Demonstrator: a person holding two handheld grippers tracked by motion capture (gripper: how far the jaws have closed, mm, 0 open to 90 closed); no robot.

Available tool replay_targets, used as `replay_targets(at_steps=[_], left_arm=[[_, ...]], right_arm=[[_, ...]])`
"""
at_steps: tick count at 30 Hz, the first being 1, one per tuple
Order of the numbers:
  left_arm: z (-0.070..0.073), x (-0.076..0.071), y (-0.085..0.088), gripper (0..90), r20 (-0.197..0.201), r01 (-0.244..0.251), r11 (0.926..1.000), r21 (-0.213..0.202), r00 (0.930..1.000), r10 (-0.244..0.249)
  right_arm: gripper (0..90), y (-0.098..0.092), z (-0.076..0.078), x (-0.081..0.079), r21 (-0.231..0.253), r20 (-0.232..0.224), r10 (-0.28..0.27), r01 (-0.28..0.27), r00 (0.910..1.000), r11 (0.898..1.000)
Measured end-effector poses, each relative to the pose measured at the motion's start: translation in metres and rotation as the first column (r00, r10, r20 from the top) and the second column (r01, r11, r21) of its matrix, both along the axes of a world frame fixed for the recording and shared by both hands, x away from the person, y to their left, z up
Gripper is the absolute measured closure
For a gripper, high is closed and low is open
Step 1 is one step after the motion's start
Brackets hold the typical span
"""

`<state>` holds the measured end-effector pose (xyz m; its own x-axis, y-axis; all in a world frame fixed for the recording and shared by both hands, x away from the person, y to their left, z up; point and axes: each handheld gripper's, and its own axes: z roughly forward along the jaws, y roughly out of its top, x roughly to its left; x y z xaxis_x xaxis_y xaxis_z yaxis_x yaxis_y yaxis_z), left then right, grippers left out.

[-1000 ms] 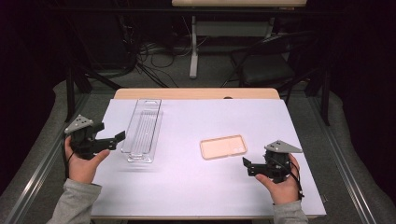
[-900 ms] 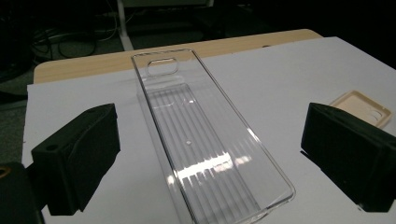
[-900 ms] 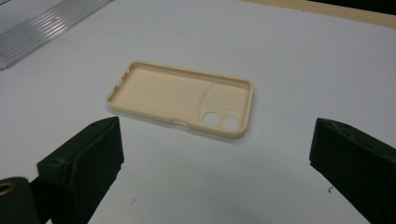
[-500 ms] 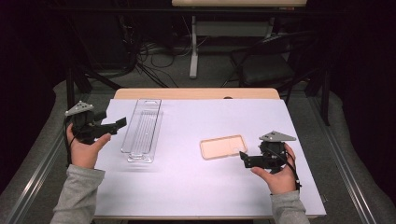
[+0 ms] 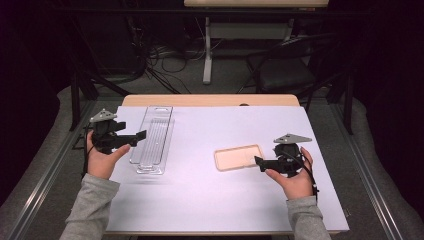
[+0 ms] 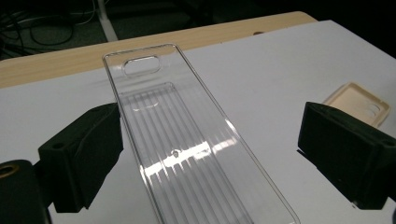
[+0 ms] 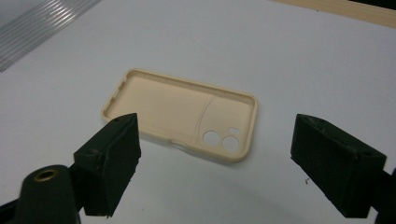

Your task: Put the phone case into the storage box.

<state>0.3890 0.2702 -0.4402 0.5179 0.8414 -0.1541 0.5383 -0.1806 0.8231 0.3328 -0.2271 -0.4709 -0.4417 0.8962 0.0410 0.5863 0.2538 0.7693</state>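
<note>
The beige phone case (image 5: 238, 157) is lying open side up on the white table cover (image 5: 210, 200). The right gripper (image 5: 260, 161) is hovering just beside its right end, jaws apart and just closing a little, nothing between them. Well left of the case, the left gripper (image 5: 141, 135) is gaping beside the clear plastic tray (image 5: 152, 140)

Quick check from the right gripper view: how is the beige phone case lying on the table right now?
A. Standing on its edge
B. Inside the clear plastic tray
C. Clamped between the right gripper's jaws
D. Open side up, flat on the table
D: the phone case lies flat, its hollow inside and raised rim facing up, ahead of the right gripper, whose jaws stand open short of it.
</note>
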Motion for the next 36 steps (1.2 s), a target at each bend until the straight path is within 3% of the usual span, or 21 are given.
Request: replay_targets(at_steps=[4,8,12,20,31,33,35,36], left_arm=[[-0.001,0.0,-0.004,6.5,-0.004,0.018,0.9998,0.003,0.9998,-0.018],[-0.002,-0.002,-0.012,7.7,-0.048,0.061,0.9981,0.004,0.997,-0.061],[-0.001,-0.004,-0.02,10.1,-0.037,0.083,0.9958,0.037,0.9959,-0.082],[0.006,-0.011,-0.038,11.1,-0.014,0.155,0.9873,0.032,0.9878,-0.155],[0.003,-0.012,-0.041,12.6,-0.016,0.164,0.9855,0.045,0.9865,-0.163],[0.004,-0.012,-0.041,12.8,-0.013,0.162,0.9858,0.043,0.9867,-0.162],[0.005,-0.012,-0.04,13.3,-0.011,0.161,0.986,0.042,0.9869,-0.161],[0.005,-0.012,-0.039,13.5,-0.01,0.161,0.9859,0.045,0.9869,-0.161]], right_arm=[[22.8,0.004,-0.002,0.003,-0.016,-0.001,0.014,-0.014,0.9999,1.0],[26.2,0.011,-0.004,0.005,-0.035,-0.007,0.037,-0.037,0.9993,0.999],[30.2,0.022,-0.004,0.007,-0.051,-0.008,0.073,-0.074,0.9973,0.996],[32.2,0.045,0.0,0.015,-0.077,-0.018,0.126,-0.127,0.9919,0.989],[38.7,0.063,0.005,0.024,-0.106,-0.039,0.177,-0.18,0.9835,0.978],[46.3,0.064,0.006,0.027,-0.129,-0.058,0.195,-0.201,0.979,0.971],[46.2,0.065,0.006,0.028,-0.138,-0.062,0.205,-0.212,0.9768,0.967],[46.2,0.065,0.008,0.031,-0.166,-0.072,0.208,-0.217,0.9754,0.962]])
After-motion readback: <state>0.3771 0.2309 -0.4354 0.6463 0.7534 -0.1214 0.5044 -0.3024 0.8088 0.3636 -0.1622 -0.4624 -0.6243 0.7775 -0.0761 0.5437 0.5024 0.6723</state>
